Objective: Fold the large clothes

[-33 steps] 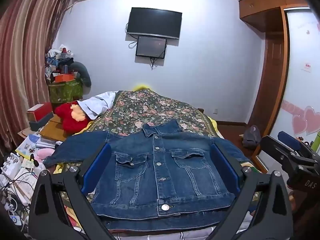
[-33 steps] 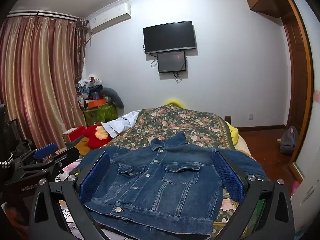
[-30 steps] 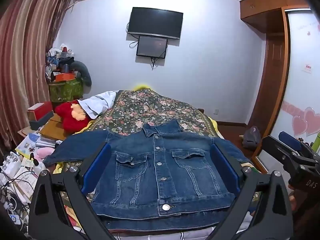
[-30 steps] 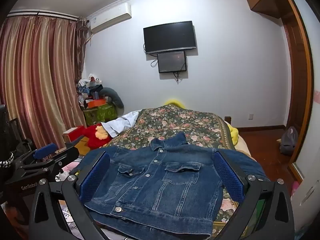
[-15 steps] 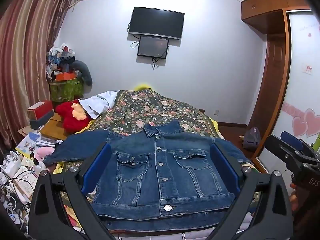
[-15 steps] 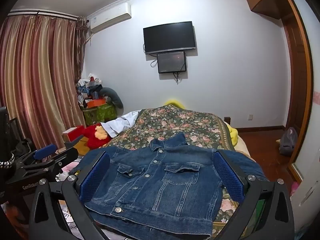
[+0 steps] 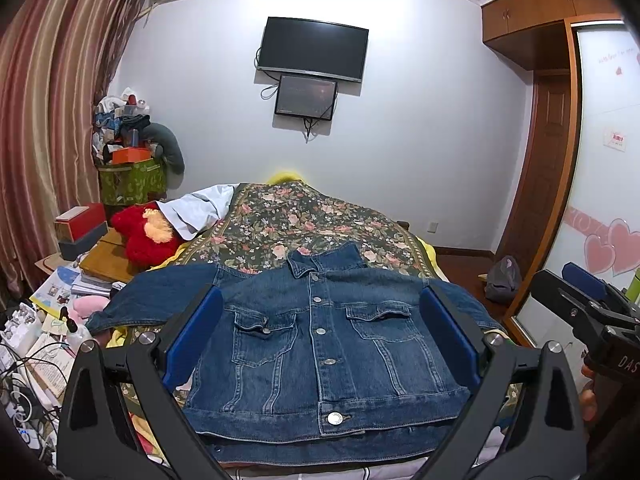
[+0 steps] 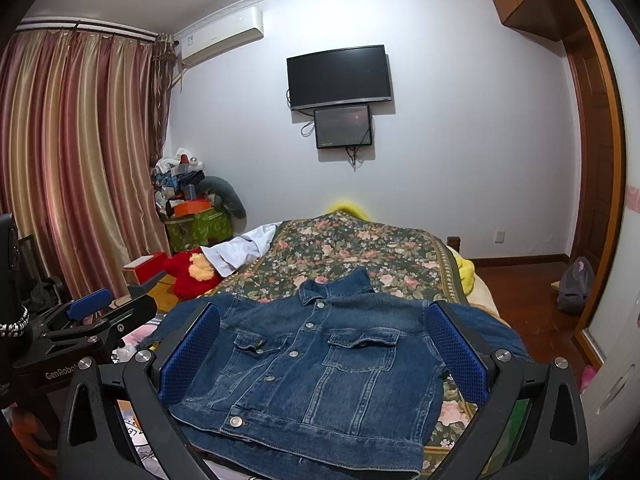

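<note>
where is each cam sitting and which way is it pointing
Left wrist: on the left gripper, facing along the bed at the denim jacket; the right gripper shows at right.
Right wrist: on the right gripper, facing the same way; the left gripper shows at left.
Shared: jacket, floral bedspread, wall TV.

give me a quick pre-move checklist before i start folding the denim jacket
1. Denim jacket lies front up on the floral bedspread, buttoned: ok.
2. Left gripper open, nothing between its fingers: ok.
3. Right gripper open, nothing held: ok.
4. Jacket's left sleeve spread out to the side, in view: ok.
5. The other sleeve partly hidden behind a blue pad: cannot tell how it lies.
6. Hem flat: not ok, a lower denim layer sticks out under the front hem.
</note>
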A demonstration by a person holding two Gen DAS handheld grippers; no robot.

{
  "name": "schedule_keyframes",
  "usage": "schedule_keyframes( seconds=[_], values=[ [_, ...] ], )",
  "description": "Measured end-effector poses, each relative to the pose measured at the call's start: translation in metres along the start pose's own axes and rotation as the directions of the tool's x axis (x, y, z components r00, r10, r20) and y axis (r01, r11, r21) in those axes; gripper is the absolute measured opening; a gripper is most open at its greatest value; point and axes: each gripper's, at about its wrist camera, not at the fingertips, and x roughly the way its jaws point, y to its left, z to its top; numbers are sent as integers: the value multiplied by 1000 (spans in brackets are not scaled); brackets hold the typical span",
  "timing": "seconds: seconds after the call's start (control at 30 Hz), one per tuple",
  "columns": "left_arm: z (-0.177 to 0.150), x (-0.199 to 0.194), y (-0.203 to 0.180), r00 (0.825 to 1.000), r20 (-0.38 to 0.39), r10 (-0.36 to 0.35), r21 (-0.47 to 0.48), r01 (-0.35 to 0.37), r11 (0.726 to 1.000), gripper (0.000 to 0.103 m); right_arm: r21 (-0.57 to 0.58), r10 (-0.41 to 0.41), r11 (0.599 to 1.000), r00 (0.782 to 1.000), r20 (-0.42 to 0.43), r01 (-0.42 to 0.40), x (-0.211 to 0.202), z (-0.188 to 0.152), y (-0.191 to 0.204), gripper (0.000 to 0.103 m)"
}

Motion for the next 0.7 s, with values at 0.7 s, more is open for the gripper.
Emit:
schedule_keyframes(
  seconds=[0.7],
  values=[
    [1, -6, -6, 1000, 16, 2, 17, -2, 1000, 100, -1, -1, 1000, 1000, 4, 1, -5, 6, -7, 103]
  ],
)
